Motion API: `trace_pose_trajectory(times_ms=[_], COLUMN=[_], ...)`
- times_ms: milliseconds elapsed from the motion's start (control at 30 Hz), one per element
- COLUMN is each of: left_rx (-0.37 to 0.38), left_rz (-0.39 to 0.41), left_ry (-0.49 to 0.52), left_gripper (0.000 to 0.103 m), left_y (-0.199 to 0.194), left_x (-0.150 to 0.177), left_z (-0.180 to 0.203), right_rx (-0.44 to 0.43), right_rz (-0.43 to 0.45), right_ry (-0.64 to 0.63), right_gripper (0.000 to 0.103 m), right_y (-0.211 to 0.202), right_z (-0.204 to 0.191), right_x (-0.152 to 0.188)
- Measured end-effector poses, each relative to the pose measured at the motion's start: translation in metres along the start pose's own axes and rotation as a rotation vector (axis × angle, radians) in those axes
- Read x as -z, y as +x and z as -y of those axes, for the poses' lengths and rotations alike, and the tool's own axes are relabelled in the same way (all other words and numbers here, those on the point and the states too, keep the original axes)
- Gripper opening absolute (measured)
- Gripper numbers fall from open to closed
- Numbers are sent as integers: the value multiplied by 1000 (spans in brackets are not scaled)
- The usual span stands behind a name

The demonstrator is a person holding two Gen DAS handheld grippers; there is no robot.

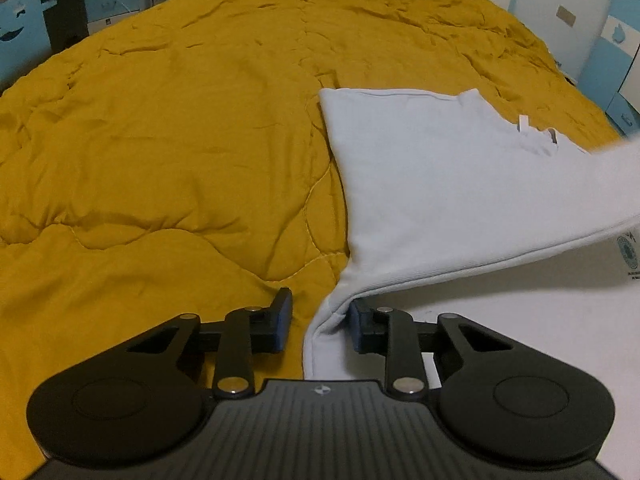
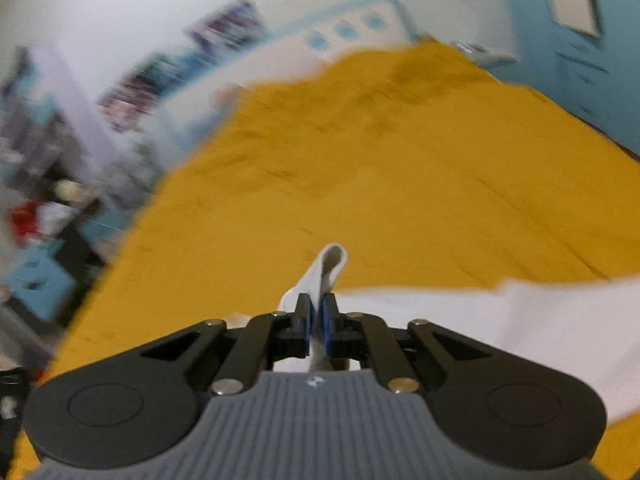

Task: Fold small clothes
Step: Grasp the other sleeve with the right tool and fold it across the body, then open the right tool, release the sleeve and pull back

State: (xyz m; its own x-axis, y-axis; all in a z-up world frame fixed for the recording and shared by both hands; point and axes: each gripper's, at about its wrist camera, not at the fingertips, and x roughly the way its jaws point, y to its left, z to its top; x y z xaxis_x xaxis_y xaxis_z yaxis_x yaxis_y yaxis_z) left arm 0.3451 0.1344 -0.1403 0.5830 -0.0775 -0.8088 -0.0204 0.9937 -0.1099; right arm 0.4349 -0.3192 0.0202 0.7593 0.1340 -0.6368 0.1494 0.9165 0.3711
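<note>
Our left gripper [image 1: 318, 326] stands spread, the white garment [image 1: 440, 184] hem lying between its fingers, touching the right one. Our right gripper [image 2: 316, 326] is pressed together, pinching a fold of that garment. The cloth spreads ahead and rightward over the mustard quilt [image 1: 160, 140] on the bed.

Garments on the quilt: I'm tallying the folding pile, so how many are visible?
1: a white T-shirt on the mustard quilt, one edge pinched in the right tool. Others may lie outside both views.
</note>
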Motion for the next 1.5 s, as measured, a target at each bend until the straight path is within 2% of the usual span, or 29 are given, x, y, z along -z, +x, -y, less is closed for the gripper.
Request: trace_pose_trajectory(times_ms=[67, 200, 333, 500, 533, 600, 667, 767, 800, 900, 933, 967, 1067, 1100, 1267, 1433, 1500], left_rx=[-8, -12, -1, -25, -24, -7, 21, 28, 27, 41, 22, 2, -76, -84, -155, -127, -109], left_rz=[-4, -16, -44, -80, -81, -41, 17, 50, 51, 35, 14, -4, -76, -74, -55, 34, 63], left_ry=[2, -2, -2, 68, 77, 96, 101, 83, 72, 44, 38, 37, 44, 47, 50, 42, 31], left_gripper=[32, 32, 33, 34, 34, 34, 34, 35, 35, 35, 35, 34, 36, 36, 36, 39, 41], left_y=[1, 0, -4, -22, -28, -43, -57, -55, -50, -27, -16, -8, 15, 18, 6, -29, -42], left_x=[1, 1, -5, -7, -8, -11, -18, -31, -34, -35, -33, -31, -19, -17, -20, -14, -10], left_z=[1, 4, 0, 5, 6, 8, 11, 15, 18, 26, 28, 29, 31, 31, 46, 57, 62], right_rx=[55, 102, 106, 97, 115, 143, 108, 52, 30, -19, -11, 9, 117, 143, 115, 80, 108], right_rz=[-51, -148, -194, -195, -188, -169, -153, -164, -175, -207, -216, -215, -193, -196, -197, -151, -131], right_ry=[38, 152, 167, 197, 184, 157, 176, 240, 267, 320, 311, 286, 151, 141, 173, 147, 135], right_gripper=[0, 0, 0, 0, 0, 9, 9, 21, 21, 21, 17, 0, 0, 0, 0, 2, 13], right_y=[25, 60, 74, 78, 67, 59, 43, 30, 30, 32, 34, 34, 33, 33, 22, -20, -41], right_z=[33, 92, 116, 130, 125, 123, 129, 136, 138, 140, 138, 134, 125, 128, 141, 151, 162], right_x=[20, 57, 80, 80, 86, 82, 84, 86, 89, 100, 104, 106, 112, 114, 119, 111, 107])
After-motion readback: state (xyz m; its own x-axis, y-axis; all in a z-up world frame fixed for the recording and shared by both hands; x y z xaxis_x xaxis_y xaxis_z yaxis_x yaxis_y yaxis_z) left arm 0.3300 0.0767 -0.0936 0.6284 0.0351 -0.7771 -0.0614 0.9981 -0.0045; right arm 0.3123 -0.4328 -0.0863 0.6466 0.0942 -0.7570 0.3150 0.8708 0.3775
